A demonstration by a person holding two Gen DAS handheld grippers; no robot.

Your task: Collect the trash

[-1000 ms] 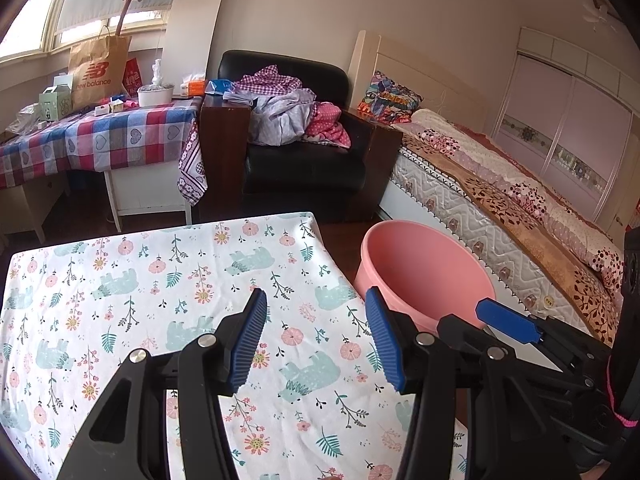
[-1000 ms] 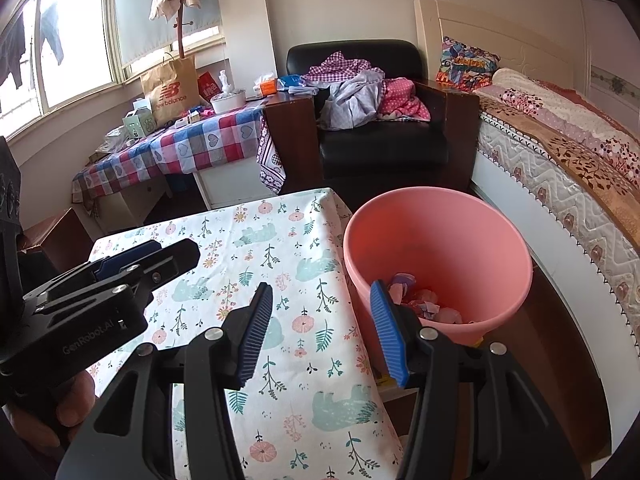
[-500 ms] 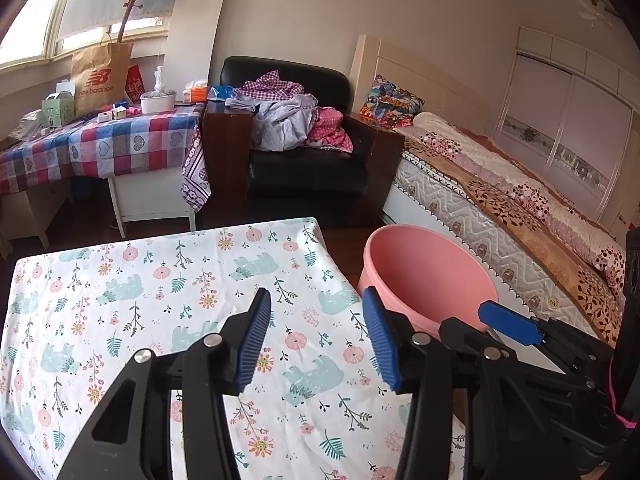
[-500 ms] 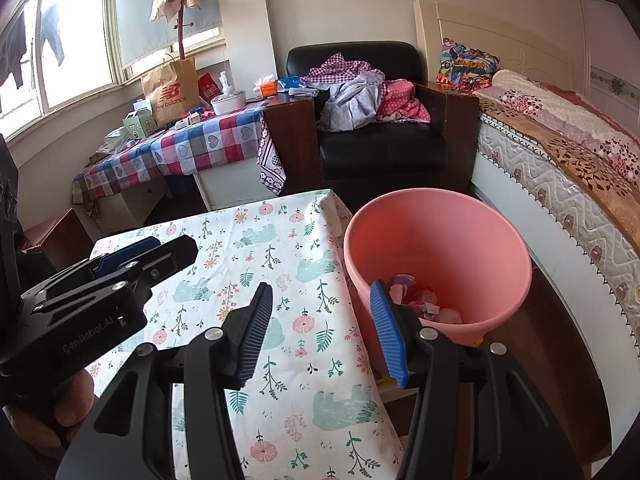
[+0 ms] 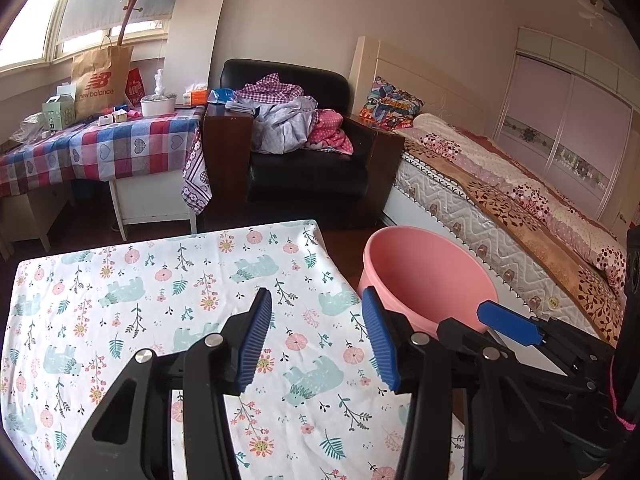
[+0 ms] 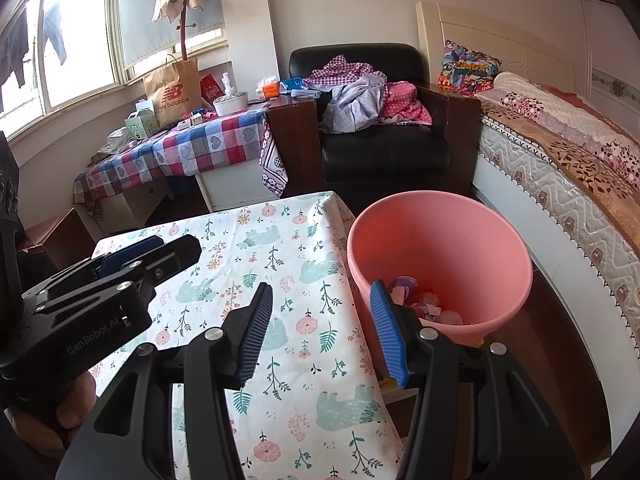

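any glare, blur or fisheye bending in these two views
Left wrist view: window blown out white, wardrobe lines bowed, dark vignette corners. Right wrist view: sharp, window bright but readable, bed edge curves, pink bucket evenly lit, scraps inside visible.

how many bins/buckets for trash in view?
1. A pink plastic bucket on the floor between the floral-cloth table and the bed, with scraps in its bottom. More could be hidden out of frame.

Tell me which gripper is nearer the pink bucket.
Right. The right gripper hangs at the table edge right beside the pink bucket; the left gripper is over the floral tablecloth, farther from it.
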